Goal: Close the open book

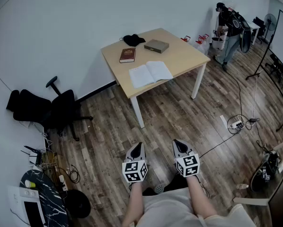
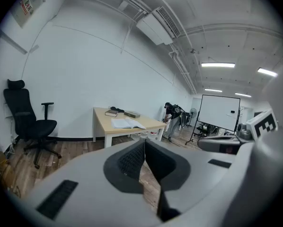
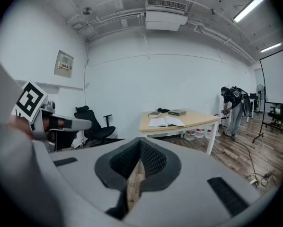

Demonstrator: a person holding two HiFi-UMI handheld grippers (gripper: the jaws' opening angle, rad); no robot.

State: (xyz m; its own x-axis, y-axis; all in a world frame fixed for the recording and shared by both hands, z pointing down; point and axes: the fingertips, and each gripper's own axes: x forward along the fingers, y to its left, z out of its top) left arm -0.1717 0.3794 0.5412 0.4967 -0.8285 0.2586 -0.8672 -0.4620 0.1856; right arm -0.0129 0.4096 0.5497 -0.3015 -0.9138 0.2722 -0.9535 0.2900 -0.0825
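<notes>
- Open book (image 1: 150,73) lies near the table's (image 1: 189,56) front edge — 2 shut books behind it.
- Left gripper (image 1: 137,150) and right gripper (image 1: 179,146): jaws together, empty — well short of the table.

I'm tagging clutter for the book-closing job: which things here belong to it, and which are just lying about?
Belong: open book on the table; left gripper and right gripper, both shut, empty, away from the table.
Lying about: closed brown book; flat grey book or box; black item; office chair; person by the far wall.
</notes>
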